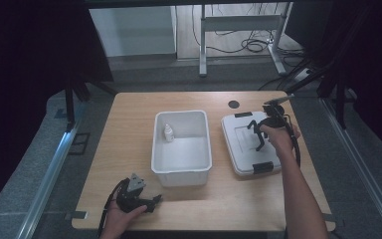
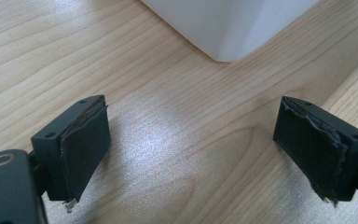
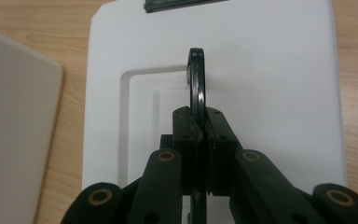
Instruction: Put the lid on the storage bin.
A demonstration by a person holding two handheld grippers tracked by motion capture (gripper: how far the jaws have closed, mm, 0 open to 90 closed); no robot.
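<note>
right tongs pinched on a thin black handle standing edge-on over the white lid, right of centre in the high view. left tongs spread wide, nothing between them, low over bare tabletop at lower left. open white bin at centre, small white bottle inside its upper left corner.
</note>
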